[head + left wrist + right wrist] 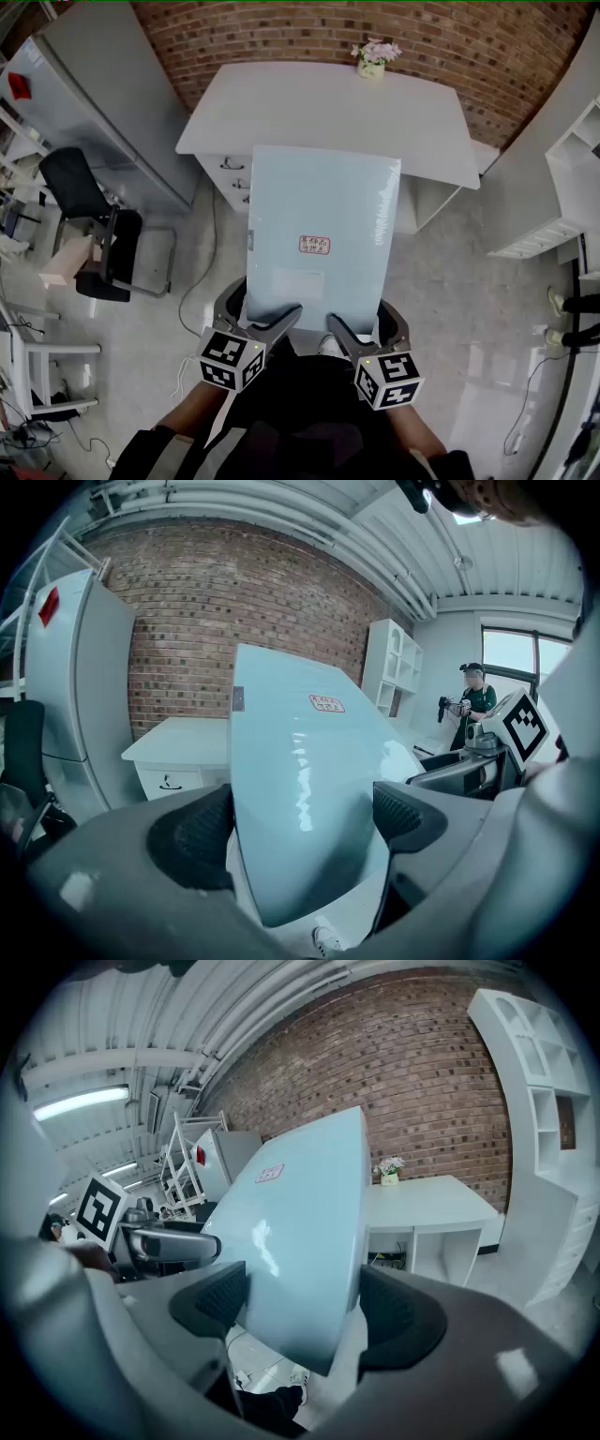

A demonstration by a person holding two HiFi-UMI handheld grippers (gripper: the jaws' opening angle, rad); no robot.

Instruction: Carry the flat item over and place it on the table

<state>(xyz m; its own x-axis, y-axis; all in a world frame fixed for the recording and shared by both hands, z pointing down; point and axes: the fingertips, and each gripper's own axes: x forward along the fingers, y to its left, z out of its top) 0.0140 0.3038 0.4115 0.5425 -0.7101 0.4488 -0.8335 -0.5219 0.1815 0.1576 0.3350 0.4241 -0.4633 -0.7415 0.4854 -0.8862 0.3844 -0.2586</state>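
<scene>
Mid-carry, pinching the near edge of the glossy pale-blue flat panel [319, 206] at centre frame with left gripper [272, 328] and right gripper [352, 336], one per corner for balance, short of the white table [309, 103] up top.

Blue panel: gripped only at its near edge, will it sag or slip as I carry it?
Likely stiff: the panel juts from left claw and right claw with no visible droop. Its glossy face shows sharp highlights, so it may be slippery. Long overhang could lever it loose.
</scene>
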